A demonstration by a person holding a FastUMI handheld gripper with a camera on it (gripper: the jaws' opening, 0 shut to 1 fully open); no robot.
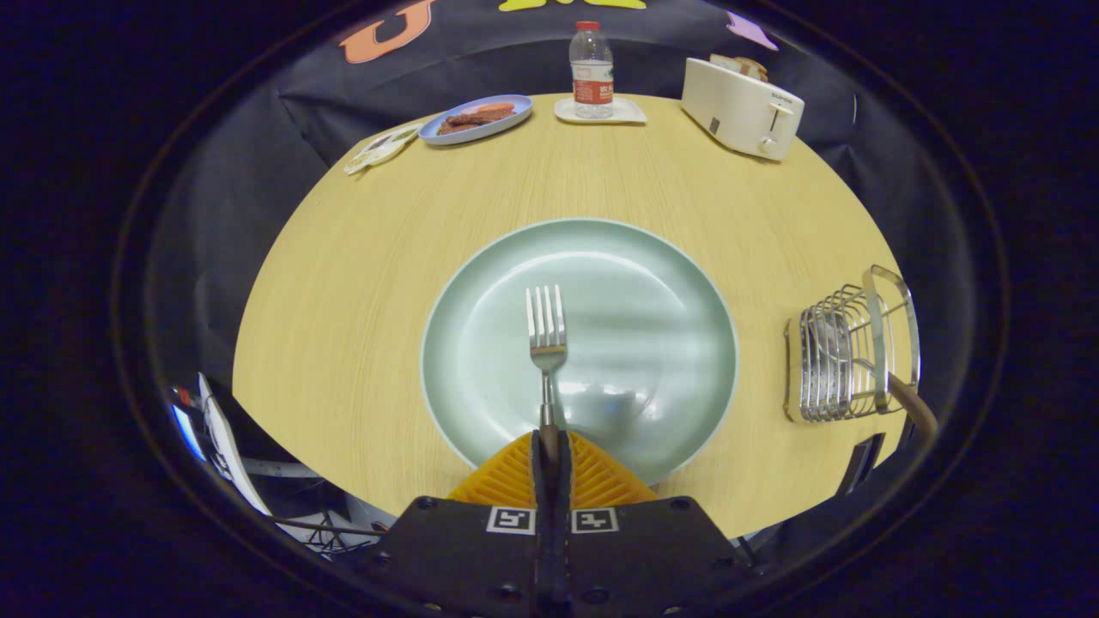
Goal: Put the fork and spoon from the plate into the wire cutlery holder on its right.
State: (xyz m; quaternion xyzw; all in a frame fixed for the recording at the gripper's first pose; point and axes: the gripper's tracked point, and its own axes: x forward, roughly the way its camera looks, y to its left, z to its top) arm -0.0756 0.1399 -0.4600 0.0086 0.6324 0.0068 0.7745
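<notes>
I see gripper [550, 446] clamped on fork [546, 330] handle | tines over plate [652, 283] centre | wire cutlery holder [846, 356] at tabletop [343, 283] right edge (a handle inside)

Black-bodied tool [549, 446] — ribbed fingers, two square markers, screws

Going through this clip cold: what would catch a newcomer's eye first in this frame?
First, the silver metal fork, its handle clamped between the shut fingers of the gripper, tines pointing ahead over the round pale-green plate at the middle of the wooden table. Next, the chrome wire cutlery holder right of the plate, with a brown handle sticking out of it. Beyond the plate stands a cream toaster.
</notes>
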